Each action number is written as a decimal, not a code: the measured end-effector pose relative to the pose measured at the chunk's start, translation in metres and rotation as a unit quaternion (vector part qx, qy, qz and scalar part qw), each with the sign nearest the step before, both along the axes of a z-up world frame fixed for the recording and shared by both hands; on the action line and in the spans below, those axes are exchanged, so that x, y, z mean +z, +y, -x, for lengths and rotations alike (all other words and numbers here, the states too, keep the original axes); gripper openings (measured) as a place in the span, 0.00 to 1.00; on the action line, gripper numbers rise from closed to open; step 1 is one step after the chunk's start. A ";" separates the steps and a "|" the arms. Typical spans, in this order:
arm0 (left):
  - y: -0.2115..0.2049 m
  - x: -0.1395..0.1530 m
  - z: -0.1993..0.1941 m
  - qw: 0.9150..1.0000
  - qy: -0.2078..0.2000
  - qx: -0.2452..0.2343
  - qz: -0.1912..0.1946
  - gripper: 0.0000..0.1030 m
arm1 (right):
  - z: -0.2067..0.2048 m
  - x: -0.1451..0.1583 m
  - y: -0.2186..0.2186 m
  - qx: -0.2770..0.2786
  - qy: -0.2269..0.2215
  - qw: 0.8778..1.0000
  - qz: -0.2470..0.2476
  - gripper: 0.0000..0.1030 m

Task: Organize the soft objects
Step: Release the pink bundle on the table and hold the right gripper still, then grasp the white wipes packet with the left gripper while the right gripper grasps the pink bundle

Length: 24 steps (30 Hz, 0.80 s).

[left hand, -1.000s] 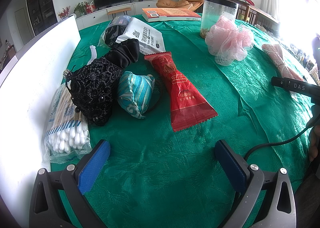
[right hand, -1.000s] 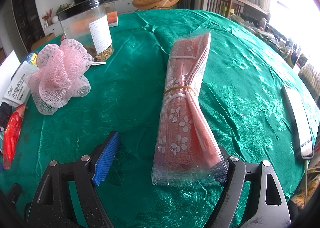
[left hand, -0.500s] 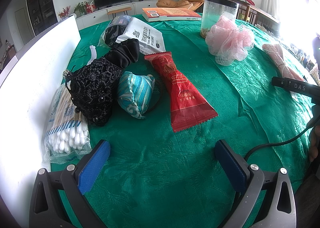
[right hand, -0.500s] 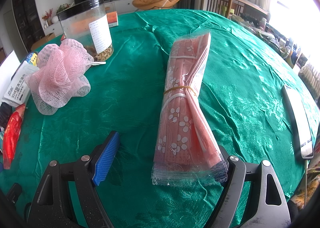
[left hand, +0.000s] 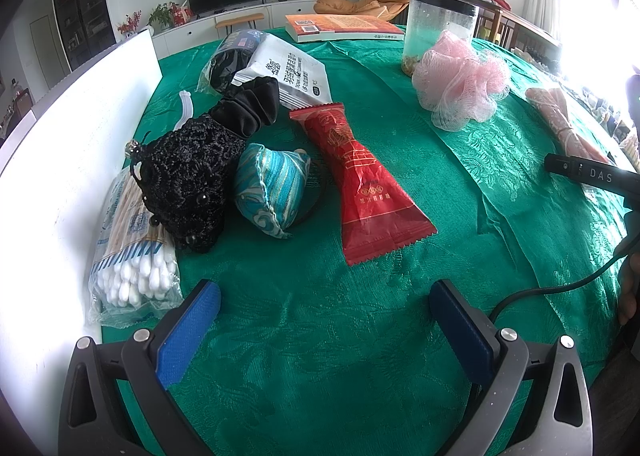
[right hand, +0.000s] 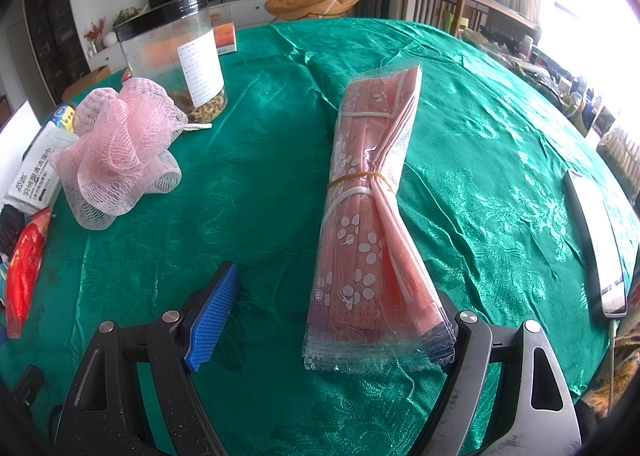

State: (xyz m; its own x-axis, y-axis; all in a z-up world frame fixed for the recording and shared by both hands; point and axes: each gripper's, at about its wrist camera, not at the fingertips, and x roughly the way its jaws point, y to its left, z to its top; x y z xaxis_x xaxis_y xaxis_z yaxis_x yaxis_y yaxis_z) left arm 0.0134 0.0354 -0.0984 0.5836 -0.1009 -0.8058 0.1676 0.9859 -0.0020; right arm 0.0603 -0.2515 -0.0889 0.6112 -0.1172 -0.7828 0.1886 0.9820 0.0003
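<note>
Pink mask pack [right hand: 370, 216]: on green tablecloth [right hand: 260, 176], long axis running away from R gripper [right hand: 332, 316], near end between its spread fingers, against right one. L gripper [left hand: 324, 320]: spread, empty, farther off.

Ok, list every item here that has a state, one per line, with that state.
left gripper: open, empty.
right gripper: open, not gripping.
pink floral pack: sealed, banded, lying flat.
plastic jar: upright, lid on.
pink mesh pouf: loose, resting on the cloth.
red packet: sealed, flat.
cotton swab bag: closed, flat.
book: closed.
</note>
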 end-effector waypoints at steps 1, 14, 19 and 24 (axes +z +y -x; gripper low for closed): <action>0.000 0.000 0.000 1.000 0.000 0.001 0.000 1.00 | 0.000 0.000 0.000 0.000 0.000 1.000 0.000 0.81; -0.035 0.091 -0.007 0.996 -0.034 -0.055 -0.056 1.00 | 0.000 0.000 0.000 0.000 0.000 1.000 0.000 0.81; -0.048 0.116 -0.086 0.992 -0.030 -0.059 -0.111 1.00 | 0.000 0.000 0.000 0.000 0.000 1.000 0.000 0.81; -0.063 0.075 -0.171 0.978 0.044 -0.046 -0.201 1.00 | 0.000 0.000 0.000 0.000 0.000 1.000 0.000 0.81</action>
State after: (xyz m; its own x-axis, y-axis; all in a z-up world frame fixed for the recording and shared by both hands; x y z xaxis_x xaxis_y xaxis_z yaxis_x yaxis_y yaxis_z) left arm 0.1843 -0.0276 -0.0232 0.5144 0.1861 -0.8371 0.2711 0.8908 0.3646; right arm 0.0601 -0.2516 -0.0890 0.6115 -0.1171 -0.7826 0.1880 0.9822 0.0000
